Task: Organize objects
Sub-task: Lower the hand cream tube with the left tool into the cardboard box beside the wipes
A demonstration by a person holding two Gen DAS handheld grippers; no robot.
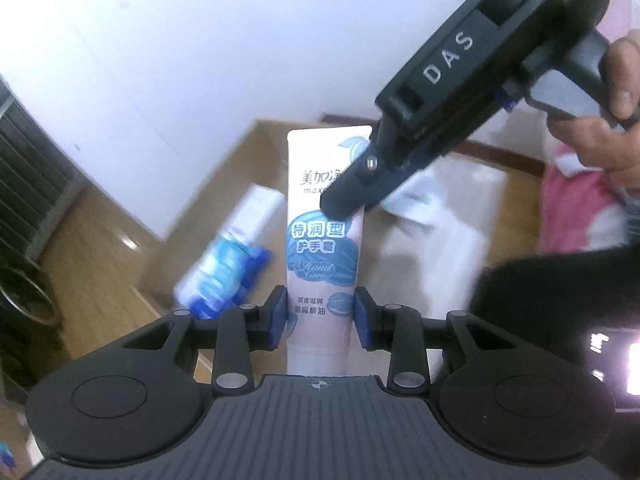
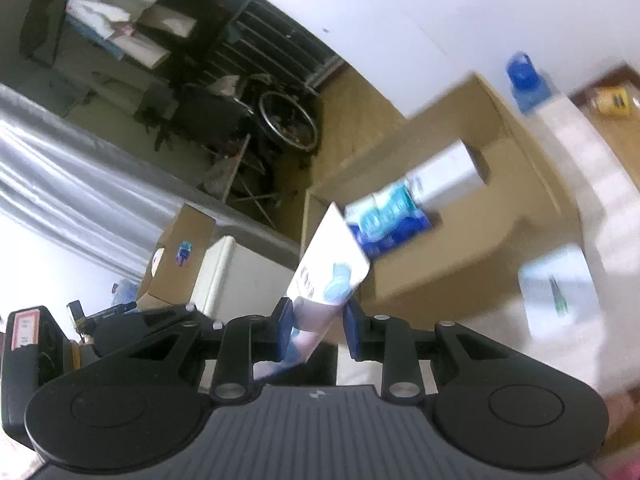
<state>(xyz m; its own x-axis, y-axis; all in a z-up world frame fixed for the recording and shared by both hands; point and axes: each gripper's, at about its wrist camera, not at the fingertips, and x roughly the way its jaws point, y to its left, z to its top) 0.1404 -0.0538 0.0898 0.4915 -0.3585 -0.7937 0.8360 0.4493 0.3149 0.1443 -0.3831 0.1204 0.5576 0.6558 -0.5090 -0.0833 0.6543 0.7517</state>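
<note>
A white and blue hand cream tube (image 1: 320, 248) is held upright between both grippers. My left gripper (image 1: 320, 318) is shut on its lower part. My right gripper (image 1: 344, 204) comes in from the upper right and grips the tube higher up. In the right wrist view the right gripper (image 2: 318, 330) is shut on the tube (image 2: 328, 276), which tilts up to the right. Behind it an open cardboard box (image 2: 500, 128) holds a blue and white toothpaste box (image 2: 404, 204), which also shows in the left wrist view (image 1: 228, 260).
A blue-capped bottle (image 2: 524, 84) stands at the box's far edge. A white cloth (image 1: 436, 236) lies right of the box, with a white packet (image 2: 560, 296) on it. A pink cloth (image 1: 580, 208) lies far right. Dark shelving and a wheel (image 2: 288, 120) stand beyond.
</note>
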